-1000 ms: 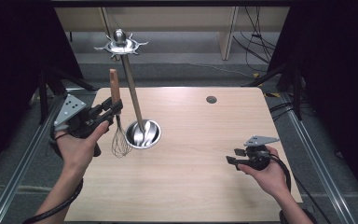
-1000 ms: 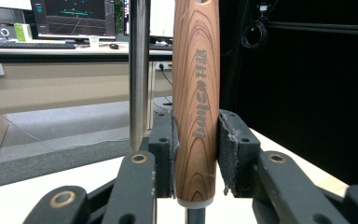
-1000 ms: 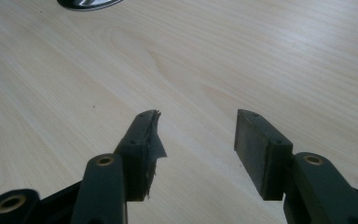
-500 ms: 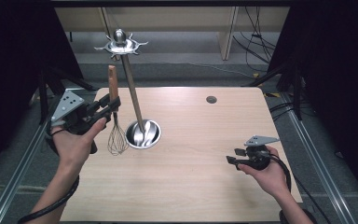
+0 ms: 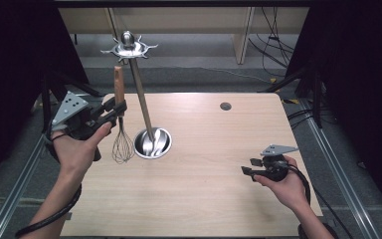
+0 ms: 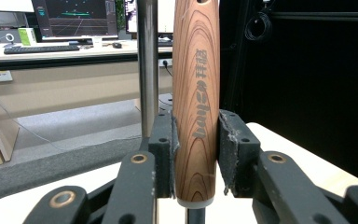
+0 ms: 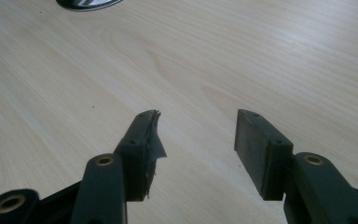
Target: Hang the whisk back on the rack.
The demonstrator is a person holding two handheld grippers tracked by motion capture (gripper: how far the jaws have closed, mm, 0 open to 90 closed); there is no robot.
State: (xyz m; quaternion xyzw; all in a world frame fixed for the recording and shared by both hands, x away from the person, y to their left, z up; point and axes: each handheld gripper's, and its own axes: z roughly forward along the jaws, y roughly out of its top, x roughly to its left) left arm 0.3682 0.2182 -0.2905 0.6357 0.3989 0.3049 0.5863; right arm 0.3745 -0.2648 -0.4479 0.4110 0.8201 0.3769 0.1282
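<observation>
Presently, largest first.
Table (image 5: 204,199): pale wood, bare at right.
Rack (image 5: 140,107): leaning pole, hooks on top, far left.
Whisk (image 5: 121,119): upright, just left of pole.
Left gripper (image 5: 117,107): pinching wooden handle; lift straight, hole to hook.
Right gripper (image 5: 247,168): spread, idle, near right.
</observation>
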